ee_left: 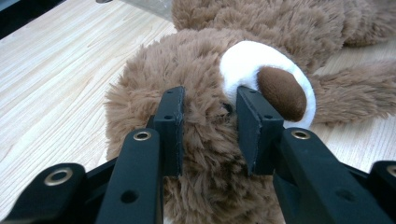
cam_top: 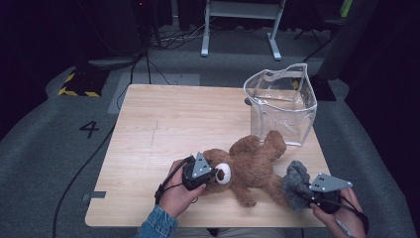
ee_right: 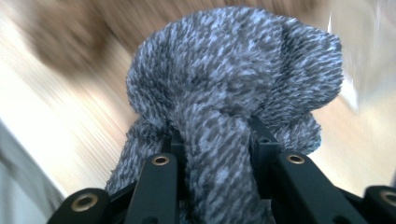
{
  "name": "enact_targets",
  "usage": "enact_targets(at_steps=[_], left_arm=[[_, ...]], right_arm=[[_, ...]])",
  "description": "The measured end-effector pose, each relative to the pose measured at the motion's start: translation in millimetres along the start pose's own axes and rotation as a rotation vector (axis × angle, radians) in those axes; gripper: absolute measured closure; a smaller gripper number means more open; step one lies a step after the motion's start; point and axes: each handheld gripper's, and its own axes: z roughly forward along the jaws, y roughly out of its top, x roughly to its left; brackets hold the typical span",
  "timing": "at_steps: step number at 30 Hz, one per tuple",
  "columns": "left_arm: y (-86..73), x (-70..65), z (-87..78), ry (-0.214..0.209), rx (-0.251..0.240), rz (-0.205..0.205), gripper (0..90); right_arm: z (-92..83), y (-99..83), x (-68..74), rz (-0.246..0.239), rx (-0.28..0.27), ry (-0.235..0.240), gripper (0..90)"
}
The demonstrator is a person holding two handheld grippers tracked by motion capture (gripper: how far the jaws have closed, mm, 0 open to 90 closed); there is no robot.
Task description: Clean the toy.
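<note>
A brown teddy bear (cam_top: 252, 166) with a white muzzle lies on the wooden table (cam_top: 163, 129) near its front edge. My left gripper (cam_top: 210, 176) is shut on the bear's head (ee_left: 205, 93), its pads sunk into the fur beside the muzzle (ee_left: 243, 65). At the front right, my right gripper (cam_top: 303, 194) is shut on a bunched grey knitted cloth (cam_top: 296, 182), which bulges above the jaws in the right gripper view as a grey knitted cloth (ee_right: 233, 84). That cloth sits beside the bear's leg.
A clear plastic bag (cam_top: 281, 101) stands open at the table's back right, just behind the bear's feet. Cables and a white stand leg (cam_top: 205, 29) lie on the grey floor beyond the table. A marker "4" (cam_top: 89, 129) is on the floor at left.
</note>
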Motion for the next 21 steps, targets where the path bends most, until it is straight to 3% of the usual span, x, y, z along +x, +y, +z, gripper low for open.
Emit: enact_targets(at_steps=[3, 5, 7, 9, 16, 19, 21], left_arm=[[-0.5, 0.2, -0.2, 0.002, -0.007, 0.005, 63.9], [-1.1, 0.2, -0.3, 0.001, -0.009, 0.006, 64.0], [-1.4, 0.3, 0.1, -0.009, -0.008, 0.003, 64.1], [-1.5, 0.6, 0.0, -0.012, -0.007, 0.001, 64.2], [-0.6, 1.2, -2.1, -0.021, -0.031, -0.019, 61.5], [1.6, 1.2, -8.8, -0.004, -0.041, -0.033, 54.4], [3.3, 1.5, -14.1, 0.010, -0.028, -0.019, 48.8]], right_arm=[[10.2, 24.2, 30.2, -0.093, -0.060, 0.071, 70.8], [29.5, 30.3, 42.2, -0.140, -0.024, 0.119, 70.5], [48.5, 25.9, 43.2, -0.158, 0.023, 0.123, 70.4], [58.2, 13.8, 35.4, -0.112, 0.051, 0.127, 70.6], [39.9, -23.2, 10.2, -0.016, 0.185, 0.101, 70.8], [15.5, -22.0, 5.5, 0.018, 0.117, 0.110, 70.7], [2.5, -9.7, 9.7, 0.000, 0.061, 0.110, 70.6]])
